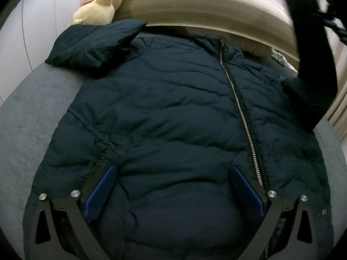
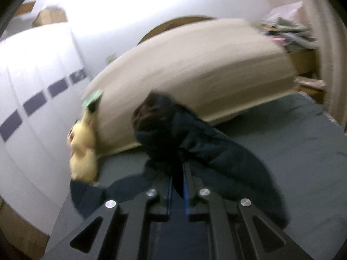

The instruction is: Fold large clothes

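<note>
Navy quilted jacket (image 1: 164, 117) is spread zipped-front-up on a grey mat (image 1: 32, 117), directly beneath the left tongs (image 1: 173, 186), whose blue-padded jaws are held wide over its hem. One sleeve (image 2: 195, 143) is pinched and lifted by the right tongs (image 2: 177, 179). A yellow plush toy (image 1: 97, 4) is propped against the beige bed (image 1: 206, 2) beyond.

I'm getting dim, sharp footage on the left wrist; right wrist smears with motion blur, wall (image 2: 130, 10) above the bed (image 2: 195, 65) blown out white, fisheye edges bending.
</note>
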Motion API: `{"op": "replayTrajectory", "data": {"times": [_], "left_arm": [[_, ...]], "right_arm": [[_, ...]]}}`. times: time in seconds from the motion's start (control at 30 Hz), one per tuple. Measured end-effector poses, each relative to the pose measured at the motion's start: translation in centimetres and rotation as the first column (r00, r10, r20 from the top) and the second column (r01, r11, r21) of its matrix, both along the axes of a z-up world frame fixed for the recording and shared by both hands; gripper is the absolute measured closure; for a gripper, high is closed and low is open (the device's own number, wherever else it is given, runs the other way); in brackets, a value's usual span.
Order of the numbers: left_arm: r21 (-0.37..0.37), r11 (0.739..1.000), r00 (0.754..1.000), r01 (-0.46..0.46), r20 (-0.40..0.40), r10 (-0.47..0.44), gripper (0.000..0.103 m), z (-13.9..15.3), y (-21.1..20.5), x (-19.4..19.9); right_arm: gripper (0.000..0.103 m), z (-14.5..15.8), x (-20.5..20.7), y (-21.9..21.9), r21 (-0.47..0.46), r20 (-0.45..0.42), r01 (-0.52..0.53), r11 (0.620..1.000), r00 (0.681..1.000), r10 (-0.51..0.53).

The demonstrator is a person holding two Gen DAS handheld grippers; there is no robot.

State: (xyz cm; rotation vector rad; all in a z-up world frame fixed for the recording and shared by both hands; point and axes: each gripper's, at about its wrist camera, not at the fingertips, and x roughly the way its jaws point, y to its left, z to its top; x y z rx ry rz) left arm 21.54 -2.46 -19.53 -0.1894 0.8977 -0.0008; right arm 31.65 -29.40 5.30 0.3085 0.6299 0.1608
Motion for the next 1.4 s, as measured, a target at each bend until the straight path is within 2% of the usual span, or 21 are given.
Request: {"op": "replayTrajectory", "data": {"times": [0.13,0.23,0.37,0.47,0.5,0.53,0.57,0.6,0.67,0.77,0.83,0.9,1.07,1.17,1.2,1.27,1.3,1.33,1.37,1.4], "left_arm": [[-0.005,1.0,1.0,0.006,-0.012,-0.006,0.0,0.2,0.1,0.1],[-0.051,0.999,0.999,0.013,-0.035,-0.015,0.0,0.7,0.9,0.0],[-0.168,0.985,0.998,-0.042,-0.051,0.034,0.0,1.8,3.5,-0.6],[-0.247,0.962,0.993,-0.117,-0.061,0.105,0.0,2.6,6.3,-0.6],[-0.257,0.957,0.991,-0.132,-0.061,0.12,0.0,2.8,6.9,-0.5],[-0.267,0.952,0.988,-0.151,-0.062,0.139,0.0,3.0,7.6,-0.4],[-0.271,0.949,0.987,-0.161,-0.063,0.149,0.0,3.2,8.0,-0.4],[-0.284,0.943,0.984,-0.175,-0.062,0.164,0.0,3.5,8.7,-0.2],[-0.295,0.937,0.982,-0.187,-0.063,0.176,0.0,3.8,9.2,0.0],[-0.315,0.931,0.982,-0.187,-0.064,0.176,0.0,4.6,9.4,0.9],[-0.33,0.929,0.986,-0.169,-0.061,0.157,0.0,5.2,9.0,1.5],[-0.361,0.926,0.993,-0.114,-0.063,0.098,0.0,6.1,7.8,3.2],[-0.409,0.911,0.996,-0.058,-0.09,0.023,0.0,7.1,5.4,7.7],[-0.426,0.902,0.986,-0.071,-0.164,0.001,0.0,5.7,3.8,11.2],[-0.444,0.891,0.976,-0.093,-0.216,-0.006,0.0,4.5,3.3,12.7],[-0.46,0.879,0.964,-0.126,-0.267,-0.001,0.001,3.0,2.9,13.9],[-0.457,0.876,0.953,-0.152,-0.303,0.008,0.005,2.0,2.7,14.6],[-0.452,0.877,0.949,-0.16,-0.314,0.011,0.026,1.6,2.6,14.9],[-0.43,0.888,0.945,-0.161,-0.328,0.013,0.066,1.2,2.3,15.3],[-0.399,0.905,0.939,-0.15,-0.344,0.004,0.083,1.1,2.0,15.7]], "right_arm": [[0.093,-3.8,0.6,6.0,-0.014,-0.081,-0.043,0.999,0.996,0.041],[0.092,-7.7,1.4,8.5,-0.038,-0.171,-0.069,0.997,0.983,0.062],[0.087,-12.2,2.3,12.1,-0.08,-0.305,-0.123,0.989,0.948,0.093],[0.08,-13.5,2.2,13.7,-0.089,-0.338,-0.171,0.981,0.932,0.132],[0.068,-13.7,2.1,14.4,-0.087,-0.348,-0.188,0.978,0.926,0.147],[0.02,-13.4,1.5,13.9,-0.075,-0.346,-0.197,0.978,0.924,0.16],[0.0,-13.0,0.8,13.3,-0.053,-0.335,-0.206,0.977,0.925,0.177],[0.0,-12.3,0.5,13.3,-0.032,-0.295,-0.21,0.977,0.936,0.192],[0.0,-11.5,-0.3,13.0,-0.017,-0.269,-0.238,0.971,0.937,0.225],[0.0,-9.9,-1.0,12.0,0.005,-0.21,-0.229,0.973,0.951,0.225],[0.0,-9.4,-1.9,10.0,0.069,-0.179,-0.202,0.977,0.961,0.211],[0.0,-9.3,-3.4,7.1,0.149,-0.156,-0.177,0.973,0.967,0.2],[0.0,-11.3,-7.4,-0.5,0.222,-0.137,-0.067,0.973,0.986,0.099],[0.0,-13.6,-9.9,-5.5,0.262,-0.167,0.028,0.965,0.986,0.017],[0.0,-14.8,-11.0,-7.4,0.275,-0.186,0.064,0.959,0.982,-0.012],[0.0,-16.1,-12.2,-10.1,0.29,-0.215,0.119,0.95,0.975,-0.056],[0.0,-16.8,-12.6,-11.1,0.294,-0.227,0.138,0.946,0.971,-0.071],[0.0,-17.7,-13.2,-12.4,0.302,-0.244,0.164,0.939,0.966,-0.091],[0.0,-18.3,-13.7,-13.5,0.313,-0.257,0.189,0.931,0.96,-0.108],[0.0,-18.8,-13.9,-14.3,0.323,-0.268,0.207,0.923,0.956,-0.12]]}}
